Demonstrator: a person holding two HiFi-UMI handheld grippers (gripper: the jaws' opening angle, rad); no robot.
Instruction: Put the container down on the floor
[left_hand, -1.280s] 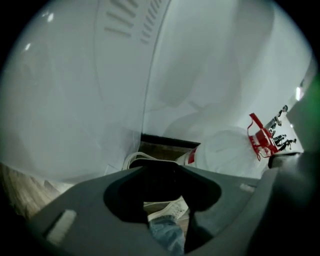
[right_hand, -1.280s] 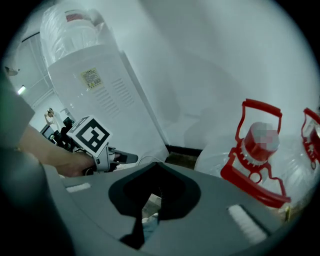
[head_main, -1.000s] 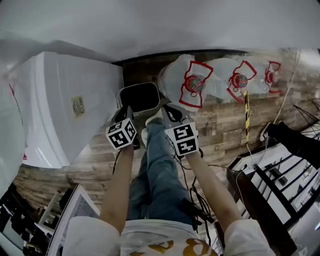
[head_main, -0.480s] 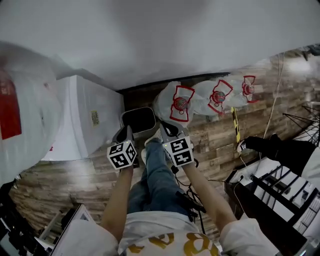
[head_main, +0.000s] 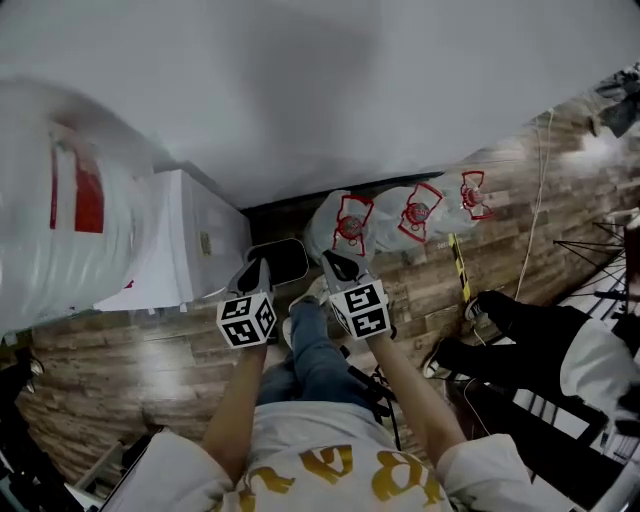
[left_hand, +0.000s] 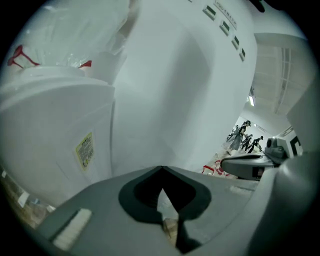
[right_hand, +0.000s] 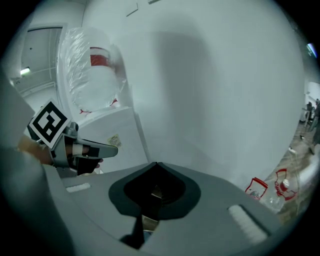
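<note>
Plastic bulged at your far left: a large translucent bag with a red label (head_main: 62, 200), resting against a white boxy appliance with a small yellowish sticker (head_main: 170, 262). Just right of that appliance, against the dark skirting of the white wall, the pale rounded-rectangular container with a dark rim (head_main: 283, 260) sat low on the wood-plank floor (head_main: 120, 370).

Your left gripper (head_main: 256, 268) pointed at the container's left edge. Its own view showed the jaws drawn almost together, only a thin slit between them and nothing in it. Your right gripper (head_main: 334, 263) sat just beside the container's right edge, its jaws likewise pressed narrow and empty.

Further right, three white plastic bags with red print (head_main: 350, 225) lay in a row along the wall. A person in dark clothing (head_main: 520, 335) crouched at the right edge.
</note>
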